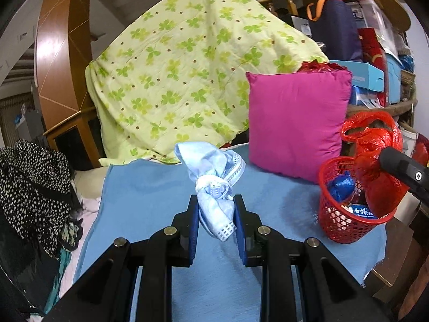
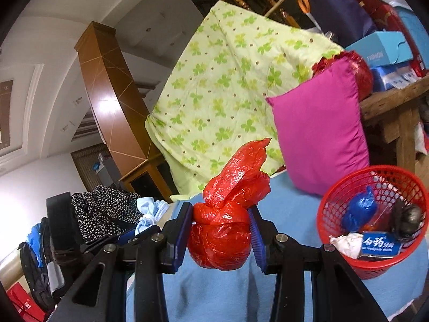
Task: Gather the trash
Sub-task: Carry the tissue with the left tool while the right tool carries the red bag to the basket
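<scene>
Basket contents — toothpaste box — clear only right-wrist.

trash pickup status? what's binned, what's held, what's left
Binned: blue bag, toothpaste box, white wad and a dark lump sit in the red basket. Held: left gripper grips the knotted pale-blue bag; right gripper the red bag. Left: dropping both.

Magenta pillow (against clover quilt)

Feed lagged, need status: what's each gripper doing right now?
Left gripper: closed on the knotted light blue bag.
Right gripper: closed on the knotted red bag.
</scene>
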Action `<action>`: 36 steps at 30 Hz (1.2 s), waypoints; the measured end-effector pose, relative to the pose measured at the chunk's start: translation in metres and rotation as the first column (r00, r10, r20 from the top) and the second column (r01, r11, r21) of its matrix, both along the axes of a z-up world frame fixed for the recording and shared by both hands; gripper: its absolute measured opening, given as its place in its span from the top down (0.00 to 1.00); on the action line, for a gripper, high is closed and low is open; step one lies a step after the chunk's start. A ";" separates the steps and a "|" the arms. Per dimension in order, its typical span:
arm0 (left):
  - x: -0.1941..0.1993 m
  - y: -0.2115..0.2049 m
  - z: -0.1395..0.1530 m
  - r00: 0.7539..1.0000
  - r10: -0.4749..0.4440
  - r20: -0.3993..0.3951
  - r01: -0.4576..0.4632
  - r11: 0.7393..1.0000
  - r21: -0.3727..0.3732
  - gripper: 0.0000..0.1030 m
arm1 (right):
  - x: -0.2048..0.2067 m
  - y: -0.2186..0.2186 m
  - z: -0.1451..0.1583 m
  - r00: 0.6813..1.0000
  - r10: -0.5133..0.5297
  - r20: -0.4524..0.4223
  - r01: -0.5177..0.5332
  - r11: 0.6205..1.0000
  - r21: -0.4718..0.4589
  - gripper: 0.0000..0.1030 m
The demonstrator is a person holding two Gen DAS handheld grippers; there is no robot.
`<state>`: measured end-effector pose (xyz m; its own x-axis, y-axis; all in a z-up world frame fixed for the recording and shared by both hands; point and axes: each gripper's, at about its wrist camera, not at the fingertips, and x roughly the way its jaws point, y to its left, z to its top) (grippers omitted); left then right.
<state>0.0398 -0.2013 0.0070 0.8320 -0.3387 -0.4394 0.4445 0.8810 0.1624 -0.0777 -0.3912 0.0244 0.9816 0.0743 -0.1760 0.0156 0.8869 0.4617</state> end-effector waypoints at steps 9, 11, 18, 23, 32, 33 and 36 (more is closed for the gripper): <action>-0.017 -0.031 0.001 0.999 -0.048 0.014 0.047 0.998 0.037 0.75 | -0.026 -0.023 0.002 0.997 -0.062 0.038 0.061 0.998 0.006 0.58; -0.020 -0.036 0.001 0.998 -0.056 0.017 0.055 0.998 0.043 0.75 | -0.031 -0.028 0.003 0.996 -0.072 0.044 0.072 0.997 0.007 0.58; -0.029 -0.056 0.001 0.996 -0.092 0.016 0.091 0.994 0.058 0.75 | -0.046 -0.042 0.004 0.992 -0.110 0.065 0.108 0.994 0.024 0.58; -0.033 -0.069 0.001 0.994 -0.112 0.013 0.111 0.991 0.068 0.75 | -0.054 -0.053 0.005 0.988 -0.131 0.076 0.128 0.991 0.037 0.58; -0.037 -0.087 -0.001 0.990 -0.139 0.012 0.138 0.986 0.093 0.75 | -0.066 -0.066 0.006 0.982 -0.164 0.091 0.160 0.986 0.049 0.58; -0.038 -0.088 -0.002 0.990 -0.141 0.011 0.139 0.986 0.094 0.75 | -0.067 -0.067 0.006 0.982 -0.167 0.092 0.163 0.985 0.050 0.58; -0.039 -0.093 -0.003 0.989 -0.150 0.010 0.148 0.984 0.100 0.75 | -0.069 -0.069 0.005 0.981 -0.172 0.091 0.167 0.984 0.055 0.58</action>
